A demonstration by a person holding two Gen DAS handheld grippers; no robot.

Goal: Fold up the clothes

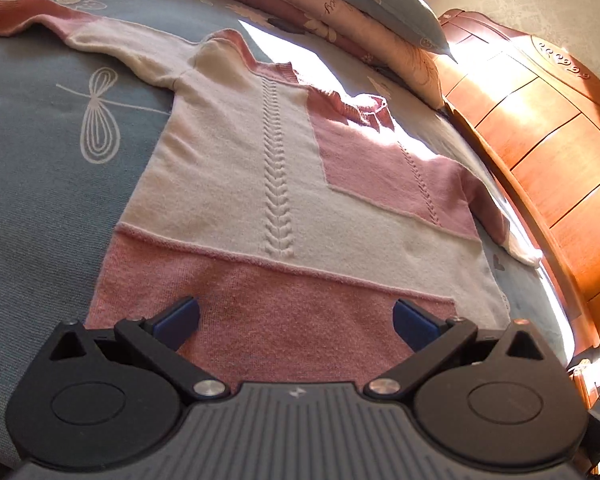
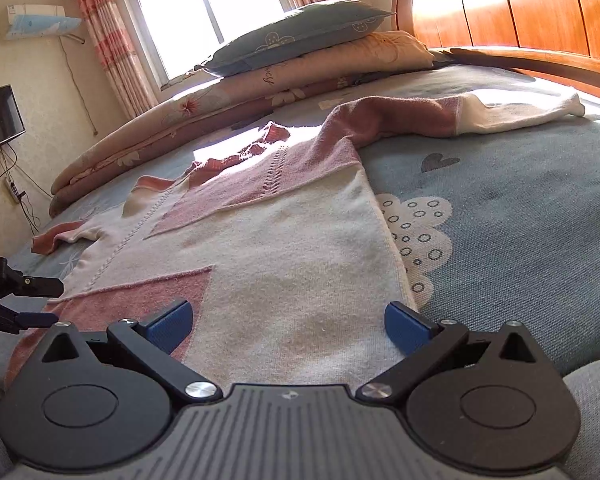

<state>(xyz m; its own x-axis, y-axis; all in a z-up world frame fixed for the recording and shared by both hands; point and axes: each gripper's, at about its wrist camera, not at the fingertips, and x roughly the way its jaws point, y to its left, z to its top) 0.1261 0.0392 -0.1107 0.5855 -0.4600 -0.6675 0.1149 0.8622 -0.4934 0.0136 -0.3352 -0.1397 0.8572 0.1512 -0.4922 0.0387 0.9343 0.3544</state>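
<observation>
Two grippers, one per hand, hover low at the near edge of the bed, each with its two blue-padded fingers spread wide apart and nothing between them. The left gripper sits over the pink hem band toward the sweater's near left corner; the right gripper sits over the cream cloth at the near right corner, its right pad at the side seam. This paired placement at the hem suggests that both corners are to be pinched together, so the lower half can be lifted evenly toward the collar. One sweater, pink and cream, lies face up and flat on the blue bedspread, hem toward the near edge, collar toward the far edge; laying it flat gives straight fold lines. Its two sleeves are stretched outward, the left sleeve toward the far left corner, the right sleeve toward the wooden headboard. At the far edge lie one folded quilt and one pillow on it, stacked clear of the working area. No fold appears made yet.
</observation>
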